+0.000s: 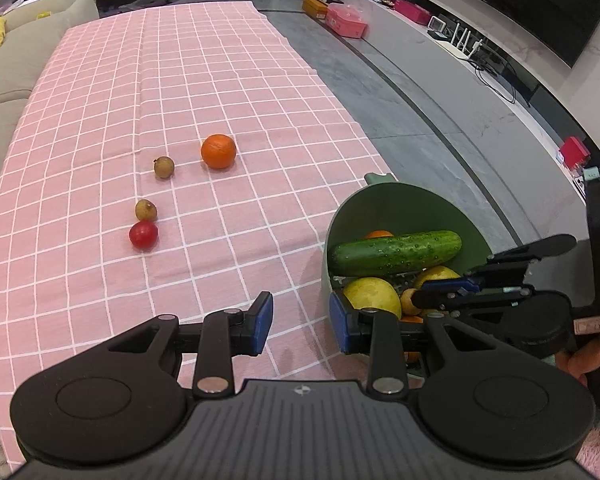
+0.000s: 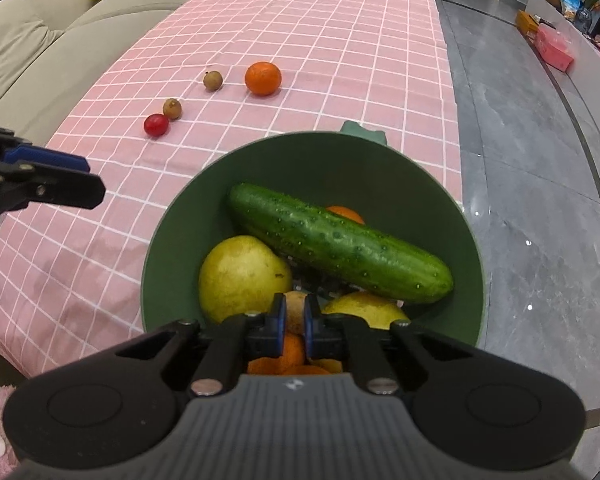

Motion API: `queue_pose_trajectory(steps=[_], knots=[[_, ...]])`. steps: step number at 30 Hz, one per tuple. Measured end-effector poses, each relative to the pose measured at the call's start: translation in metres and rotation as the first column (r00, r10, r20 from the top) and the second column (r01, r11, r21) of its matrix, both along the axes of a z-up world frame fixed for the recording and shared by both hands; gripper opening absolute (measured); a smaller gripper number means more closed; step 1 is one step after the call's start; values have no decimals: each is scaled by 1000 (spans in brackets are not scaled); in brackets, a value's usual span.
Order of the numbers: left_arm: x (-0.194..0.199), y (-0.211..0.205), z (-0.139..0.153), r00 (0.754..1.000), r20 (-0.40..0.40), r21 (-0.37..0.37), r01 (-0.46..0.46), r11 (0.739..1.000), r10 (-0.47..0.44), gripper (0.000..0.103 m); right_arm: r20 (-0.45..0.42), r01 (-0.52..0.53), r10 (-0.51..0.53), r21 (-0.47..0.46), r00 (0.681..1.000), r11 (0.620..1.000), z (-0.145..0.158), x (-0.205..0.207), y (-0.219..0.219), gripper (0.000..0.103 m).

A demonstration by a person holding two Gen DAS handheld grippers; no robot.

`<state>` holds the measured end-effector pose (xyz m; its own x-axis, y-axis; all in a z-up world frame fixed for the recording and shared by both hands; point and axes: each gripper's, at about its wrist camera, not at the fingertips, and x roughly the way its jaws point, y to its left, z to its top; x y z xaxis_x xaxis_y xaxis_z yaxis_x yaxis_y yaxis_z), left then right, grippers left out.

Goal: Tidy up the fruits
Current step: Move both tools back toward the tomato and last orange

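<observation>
The right gripper (image 2: 293, 320) hung over the near side of a deep green plastic bowl (image 2: 380, 168), its blue-padded jaws drawn together with nothing gripped; a small tan round fruit (image 2: 294, 308) lay just beyond the tips, between a large yellow-green round fruit (image 2: 240, 276) to the left and a second yellow fruit (image 2: 364, 308) to the right. Beyond these, a long dark green bumpy cucumber (image 2: 340, 248) lay slantwise across the bowl, half covering an orange fruit (image 2: 346, 213) against the far wall. More orange fruit (image 2: 292, 350) showed directly beneath the closed jaws (their number could not be told).

The left gripper (image 1: 300, 322) stood to the left of the bowl, above the pink cloth with its white grid (image 1: 220, 80); its jaws were parted and empty, and its right-hand pad (image 1: 337, 322) stood just beside the bowl's outer wall, though contact could not be judged.

Four pieces remained loose on the cloth, well ahead of the left gripper: a round orange mandarin (image 1: 218, 151) farthest off, a small brown round fruit (image 1: 164, 167) just to its left, and nearer, a second small brown fruit (image 1: 146, 209) touching a small red round fruit (image 1: 143, 235).

A beige sofa (image 2: 28, 48) ran along the far left edge of the cloth, and grey floor (image 2: 520, 200) lay to the right of the bowl.
</observation>
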<state>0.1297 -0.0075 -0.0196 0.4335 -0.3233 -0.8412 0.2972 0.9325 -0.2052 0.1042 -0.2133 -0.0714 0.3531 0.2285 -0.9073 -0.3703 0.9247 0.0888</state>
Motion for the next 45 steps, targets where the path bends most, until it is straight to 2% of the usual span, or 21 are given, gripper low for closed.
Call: queue_pose_trajectory(steps=[6, 10, 13, 16, 20, 28, 35, 40, 45], knots=[[0, 1, -5, 1000, -10, 20, -9, 1000, 9, 39, -3, 14, -14, -11, 1000, 1000, -1, 12, 5, 5], [1, 7, -8, 999, -12, 25, -34, 999, 34, 39, 11, -4, 4, -3, 1000, 1000, 12, 8, 8, 5], [1, 10, -3, 998, 29, 28, -51, 998, 50, 39, 35, -7, 7, -5, 999, 1000, 24, 3, 10, 5], [1, 14, 5, 994, 84, 16, -74, 997, 72, 39, 59, 5, -8, 45, 998, 999, 38, 2, 13, 10], [5, 24, 9, 985, 125, 27, -123, 992, 118, 39, 95, -3, -6, 96, 995, 995, 53, 9, 31, 15], [21, 47, 8, 969, 130, 29, -218, 976, 212, 39, 109, -80, 67, 121, 992, 989, 57, 42, 80, 17], [34, 74, 10, 934, 155, -4, -326, 945, 323, 39, 101, -122, 112, 109, 989, 986, 48, 73, 105, 18], [45, 90, 2, 907, 137, -49, -395, 917, 398, 39, 89, -141, 132, 106, 987, 984, 40, 94, 113, 20], [58, 101, -14, 887, 97, -51, -449, 892, 452, 39, 59, -147, 141, 112, 988, 983, 22, 114, 118, 21]])
